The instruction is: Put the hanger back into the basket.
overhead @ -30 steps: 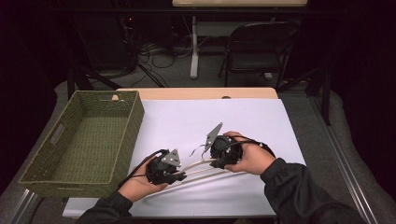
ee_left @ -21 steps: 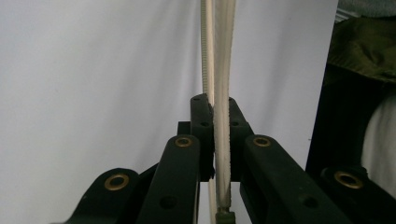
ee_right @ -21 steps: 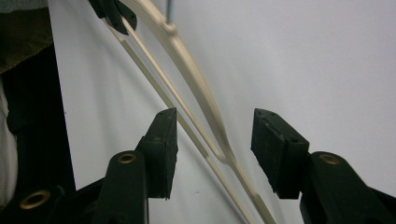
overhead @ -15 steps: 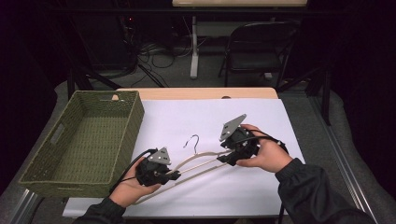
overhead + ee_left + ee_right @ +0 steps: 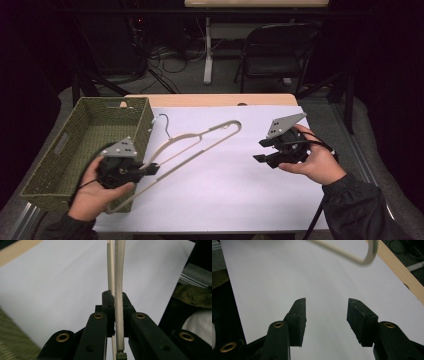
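The hanger [image 5: 197,142] has risen off the table toward the basket [image 5: 65,150], pinched by the left gripper [image 5: 150,170]. The right gripper [image 5: 262,150] has just opened and let go. Binning remains.

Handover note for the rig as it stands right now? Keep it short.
Left gripper: shut on the cream hanger, gripping its lower bar near one end; hanger is lifted, hook end toward the green basket.
Right gripper: open, nothing between the jaws, apart from the hanger over the white sheet.
Done: hanger picked up, carried by the left gripper alone.
Left: probably set the hanger in the basket, which looks empty so far.
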Motion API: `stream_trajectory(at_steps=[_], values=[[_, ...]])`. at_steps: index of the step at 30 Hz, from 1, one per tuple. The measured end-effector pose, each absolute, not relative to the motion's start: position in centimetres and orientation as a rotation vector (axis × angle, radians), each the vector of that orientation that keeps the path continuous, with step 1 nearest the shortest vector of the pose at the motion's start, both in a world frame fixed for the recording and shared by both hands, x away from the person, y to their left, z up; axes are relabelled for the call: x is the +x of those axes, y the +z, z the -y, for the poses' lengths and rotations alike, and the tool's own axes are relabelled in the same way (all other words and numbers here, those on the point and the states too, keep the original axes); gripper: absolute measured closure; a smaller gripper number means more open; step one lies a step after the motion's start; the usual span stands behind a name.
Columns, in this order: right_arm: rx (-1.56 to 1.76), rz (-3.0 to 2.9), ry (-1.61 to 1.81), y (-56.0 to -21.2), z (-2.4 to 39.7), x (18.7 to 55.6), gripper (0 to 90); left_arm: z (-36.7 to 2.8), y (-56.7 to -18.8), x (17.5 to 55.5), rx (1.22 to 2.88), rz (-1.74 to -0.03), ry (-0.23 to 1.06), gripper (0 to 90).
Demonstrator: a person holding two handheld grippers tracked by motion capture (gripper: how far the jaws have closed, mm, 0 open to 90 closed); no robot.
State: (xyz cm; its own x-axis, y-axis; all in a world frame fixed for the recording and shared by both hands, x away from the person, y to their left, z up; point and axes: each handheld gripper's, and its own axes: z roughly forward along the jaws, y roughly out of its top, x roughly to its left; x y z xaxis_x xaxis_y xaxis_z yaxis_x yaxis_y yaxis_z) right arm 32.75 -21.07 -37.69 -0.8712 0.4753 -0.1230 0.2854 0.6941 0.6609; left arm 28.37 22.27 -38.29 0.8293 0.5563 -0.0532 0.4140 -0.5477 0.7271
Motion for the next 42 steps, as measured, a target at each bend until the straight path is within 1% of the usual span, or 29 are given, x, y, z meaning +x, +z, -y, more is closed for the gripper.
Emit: stream_trajectory(at_steps=[6, 7, 8, 9, 15, 16, 18, 19, 23, 29, 34, 40, 42], values=[[0.625, -2.645, 0.908, -38.7, 21.2, 33.1, 49.5, -26.9, -35.9, 29.5, 2.212, -0.757, 0.339, 87.2], [0.632, -2.654, 0.892, -38.8, 21.3, 33.2, 49.5, -26.9, -35.9, 29.5, 2.212, -0.757, 0.339, 87.3], [0.638, -2.652, 0.899, -39.1, 21.3, 33.4, 49.6, -28.9, -35.5, 30.2, 2.211, -0.789, 0.360, 87.2], [0.640, -2.653, 0.891, -39.2, 21.3, 33.5, 49.6, -29.9, -35.4, 30.5, 2.205, -0.805, 0.374, 87.3], [0.669, -2.670, 0.861, -39.8, 21.4, 34.0, 49.6, -36.0, -35.7, 32.2, 2.159, -0.875, 0.458, 87.2], [0.676, -2.667, 0.859, -39.8, 21.4, 34.1, 49.5, -36.0, -35.7, 32.2, 2.159, -0.875, 0.458, 87.2], [0.681, -2.665, 0.862, -39.9, 21.6, 34.2, 49.6, -38.5, -36.0, 32.7, 2.167, -0.924, 0.487, 87.2], [0.681, -2.665, 0.862, -39.9, 21.6, 34.2, 49.6, -38.5, -36.0, 32.7, 2.167, -0.924, 0.487, 87.2], [0.698, -2.655, 0.869, -40.2, 21.7, 34.4, 49.6, -41.6, -37.4, 33.6, 2.165, -0.998, 0.501, 87.2], [0.706, -2.662, 0.850, -40.4, 21.9, 34.5, 49.7, -43.6, -39.3, 34.0, 2.146, -1.039, 0.491, 87.2], [0.715, -2.660, 0.856, -40.6, 22.1, 34.5, 49.7, -44.1, -40.6, 34.3, 2.192, -1.052, 0.485, 87.2], [0.724, -2.667, 0.853, -41.2, 22.1, 34.6, 49.8, -44.5, -42.2, 34.5, 2.176, -1.038, 0.470, 87.1], [0.723, -2.672, 0.846, -41.2, 22.1, 34.7, 49.8, -44.8, -42.8, 34.6, 2.159, -1.063, 0.439, 87.1]])
